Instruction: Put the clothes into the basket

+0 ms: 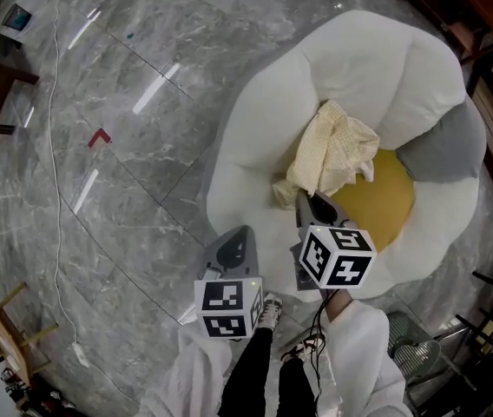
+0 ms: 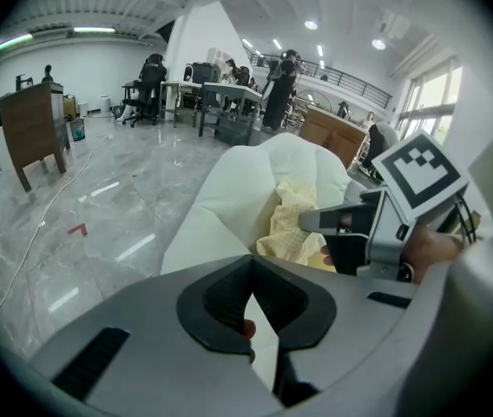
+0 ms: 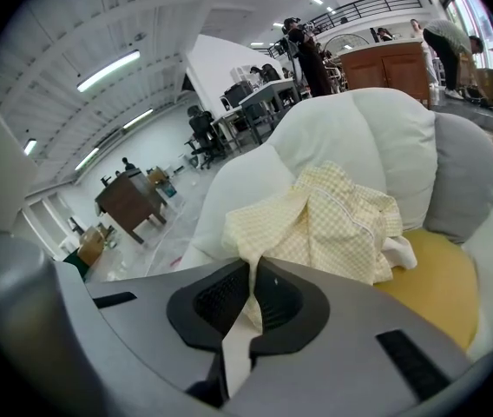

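**Right jaws clenched on the checked garment**

My right gripper (image 3: 253, 272) has its jaws closed on a fold of the pale yellow checked garment (image 3: 342, 220); the cloth runs up from between the pads, and the rest lies heaped on the flower-shaped cushion (image 1: 359, 68), over the edge of its yellow centre (image 1: 390, 207) and against the white petals; a grey petal (image 1: 450, 146) sits near the heap. My left gripper (image 2: 251, 272) hangs by the cushion's outer edge, apart from the garment; its jaws meet at the tips and seem to hold nothing, though a small reddish shape low in the gap is too dim for me to name. The cushion rests on a grey marble floor (image 1: 142, 146).
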{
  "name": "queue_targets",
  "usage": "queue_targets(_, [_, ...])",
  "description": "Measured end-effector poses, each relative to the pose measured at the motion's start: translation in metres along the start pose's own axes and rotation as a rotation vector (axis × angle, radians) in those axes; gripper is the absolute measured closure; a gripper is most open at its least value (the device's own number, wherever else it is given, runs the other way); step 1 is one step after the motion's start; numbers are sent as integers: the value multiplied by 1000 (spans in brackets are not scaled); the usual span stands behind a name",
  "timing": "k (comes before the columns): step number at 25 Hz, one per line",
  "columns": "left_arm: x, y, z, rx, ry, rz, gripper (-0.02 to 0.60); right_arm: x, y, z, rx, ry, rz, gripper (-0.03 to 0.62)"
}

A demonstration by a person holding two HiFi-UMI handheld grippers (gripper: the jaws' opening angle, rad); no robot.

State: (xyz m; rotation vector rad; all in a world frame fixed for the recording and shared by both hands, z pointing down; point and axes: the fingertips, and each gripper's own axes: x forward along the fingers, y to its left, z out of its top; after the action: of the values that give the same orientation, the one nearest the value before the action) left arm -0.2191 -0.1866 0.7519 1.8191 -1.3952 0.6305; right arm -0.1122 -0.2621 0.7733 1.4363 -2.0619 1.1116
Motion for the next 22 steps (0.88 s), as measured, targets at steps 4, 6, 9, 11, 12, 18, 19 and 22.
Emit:
queue_targets(4, [3, -14, 9, 29, -7, -17, 583, -19, -8, 12, 15, -32, -1, 565])
queue_targets(6, [1, -20, 14, 44, -6, -24, 583, -31, -9, 15, 21, -46, 2, 566])
queue_targets(9, [-1, -32, 20, 59, -7, -38, 583, -50, -13, 18, 31, -71, -1, 566])
queue_targets(11, [0, -39, 23, 69, -4, -45, 583, -64, -18, 21, 45, -93, -12, 566])
queue_targets(12, [-1, -43, 23, 73, -1, -48, 583, -71, -20, 21, 58, -101, -16, 566])
queue_targets(18, [-12, -73, 39, 99, -14, -80, 583, -114, -25, 30, 89, -125, -31, 566])
queue_targets(19, [-13, -78, 41, 100, -16, -86, 583, -120, -27, 33, 92, -130, -34, 566])
queue_targets(22, [-19, -99, 49, 102, -20, -109, 583, -142, -34, 45, 100, -142, -46, 566])
